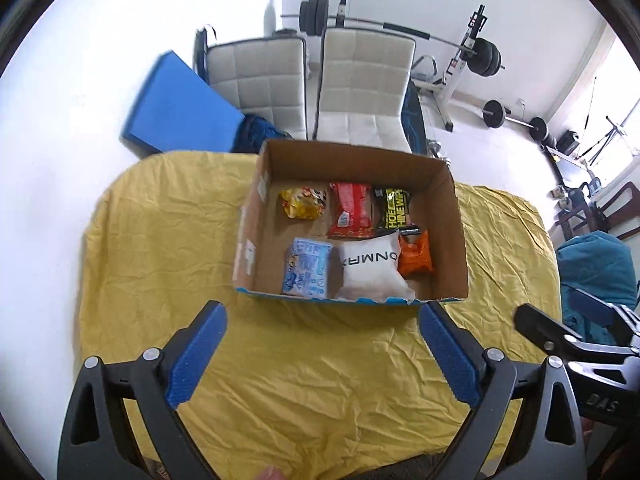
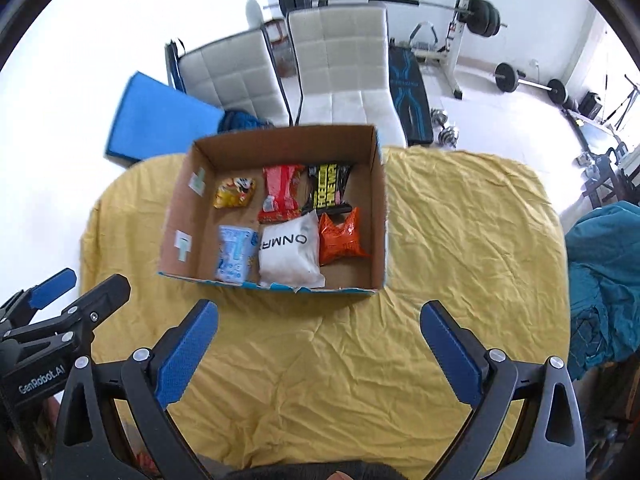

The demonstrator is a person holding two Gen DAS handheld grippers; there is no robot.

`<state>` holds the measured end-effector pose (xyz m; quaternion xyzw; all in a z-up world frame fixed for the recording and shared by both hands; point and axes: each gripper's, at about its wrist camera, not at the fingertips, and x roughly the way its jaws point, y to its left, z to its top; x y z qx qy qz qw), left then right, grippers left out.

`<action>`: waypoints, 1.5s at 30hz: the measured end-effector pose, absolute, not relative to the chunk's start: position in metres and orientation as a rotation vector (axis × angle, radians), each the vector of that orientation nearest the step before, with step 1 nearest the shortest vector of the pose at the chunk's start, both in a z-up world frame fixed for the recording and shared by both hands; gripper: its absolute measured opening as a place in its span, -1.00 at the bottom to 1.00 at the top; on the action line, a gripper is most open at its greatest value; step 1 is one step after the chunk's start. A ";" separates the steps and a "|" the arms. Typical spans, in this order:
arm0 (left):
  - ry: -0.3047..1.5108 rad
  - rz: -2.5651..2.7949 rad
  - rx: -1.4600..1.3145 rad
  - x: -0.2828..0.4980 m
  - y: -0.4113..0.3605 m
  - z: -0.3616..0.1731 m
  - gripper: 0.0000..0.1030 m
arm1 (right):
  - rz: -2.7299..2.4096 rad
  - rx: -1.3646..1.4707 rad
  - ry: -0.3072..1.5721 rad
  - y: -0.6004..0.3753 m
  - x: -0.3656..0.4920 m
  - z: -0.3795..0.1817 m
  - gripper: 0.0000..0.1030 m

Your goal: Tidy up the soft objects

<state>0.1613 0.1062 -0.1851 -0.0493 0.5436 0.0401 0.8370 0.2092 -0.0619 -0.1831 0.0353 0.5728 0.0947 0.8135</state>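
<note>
A cardboard box [image 1: 452,216] [image 2: 378,184] stands on the yellow cloth. Inside lie soft packets: a yellow one [image 1: 303,203] [image 2: 234,192], a red one [image 1: 351,211] [image 2: 280,193], a black-and-yellow one [image 1: 394,207] [image 2: 328,189], an orange one [image 1: 416,254] [image 2: 341,236], a white pouch [image 1: 372,270] [image 2: 288,254] and a light blue pack [image 1: 307,267] [image 2: 235,254]. My left gripper [image 1: 322,312] is open and empty, just before the box's near wall. My right gripper [image 2: 319,312] is open and empty, also in front of the box.
The yellow cloth [image 1: 160,240] [image 2: 460,240] covers the table. Two white chairs [image 1: 364,84] [image 2: 340,60] stand behind it, with a blue mat [image 1: 176,108] [image 2: 156,116] and weight equipment [image 1: 472,56]. A teal cloth [image 1: 596,264] [image 2: 604,280] lies at the right.
</note>
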 end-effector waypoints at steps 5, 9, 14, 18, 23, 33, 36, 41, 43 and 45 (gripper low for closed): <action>1.112 0.077 -0.094 0.135 0.100 -0.150 0.91 | 0.211 0.066 1.179 -0.072 0.179 -0.147 0.99; 1.080 0.075 -0.102 0.118 0.097 -0.129 0.91 | 0.230 0.082 1.157 -0.079 0.160 -0.124 0.99; 1.038 0.086 -0.115 0.102 0.096 -0.108 0.91 | 0.251 0.075 1.122 -0.084 0.141 -0.096 0.99; 1.041 0.082 -0.131 0.093 0.095 -0.100 0.91 | 0.254 0.078 1.094 -0.088 0.131 -0.078 0.99; 1.043 0.084 -0.119 0.084 0.090 -0.093 0.91 | 0.232 0.075 1.077 -0.094 0.125 -0.068 0.99; 1.023 0.092 -0.122 0.081 0.091 -0.088 0.91 | 0.206 0.092 1.086 -0.101 0.126 -0.073 0.99; 1.017 0.092 -0.119 0.081 0.090 -0.087 0.91 | 0.203 0.087 1.087 -0.101 0.126 -0.075 0.99; 1.013 0.095 -0.118 0.080 0.090 -0.086 0.91 | 0.201 0.094 1.091 -0.101 0.126 -0.076 0.99; 1.014 0.098 -0.116 0.081 0.090 -0.085 0.91 | 0.197 0.093 1.092 -0.100 0.127 -0.077 0.99; 1.017 0.105 -0.109 0.083 0.091 -0.085 0.91 | 0.194 0.093 1.092 -0.100 0.127 -0.078 0.99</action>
